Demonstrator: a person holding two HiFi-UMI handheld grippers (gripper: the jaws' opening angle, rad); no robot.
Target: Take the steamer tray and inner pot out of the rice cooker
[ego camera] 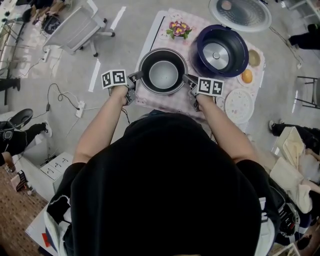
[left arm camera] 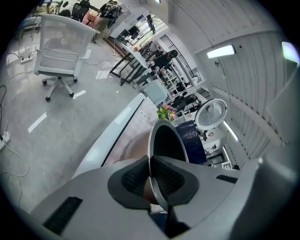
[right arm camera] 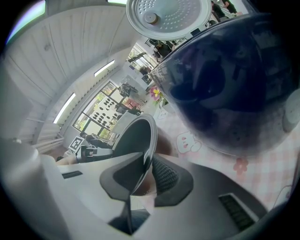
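- Currently the inner pot point(ego camera: 163, 74), a dark round pot with a pale grey inside, is out of the cooker and over the pink checked cloth on the worktop point(ego camera: 148, 98); whether its base touches the cloth I cannot tell.
- On the pot's left rim, the left gripper point(ego camera: 136, 77) has its jaws pinching the thin metal edge, one ribbed pad inside the pot and one outside.
- On the opposite rim, the right gripper point(ego camera: 189, 80) pinches the edge the same way.
- Just to the pot's right stands the dark blue rice cooker point(ego camera: 220, 50), its hollow open and its lid point(ego camera: 240, 13) swung up behind.
- Near the worktop's right front edge lies the white perforated steamer tray point(ego camera: 239, 105), flat on the cloth.
- Behind the pot sits a small bunch of flowers point(ego camera: 178, 29).
- Well off to the left, on the floor, is a white office chair point(ego camera: 75, 27).
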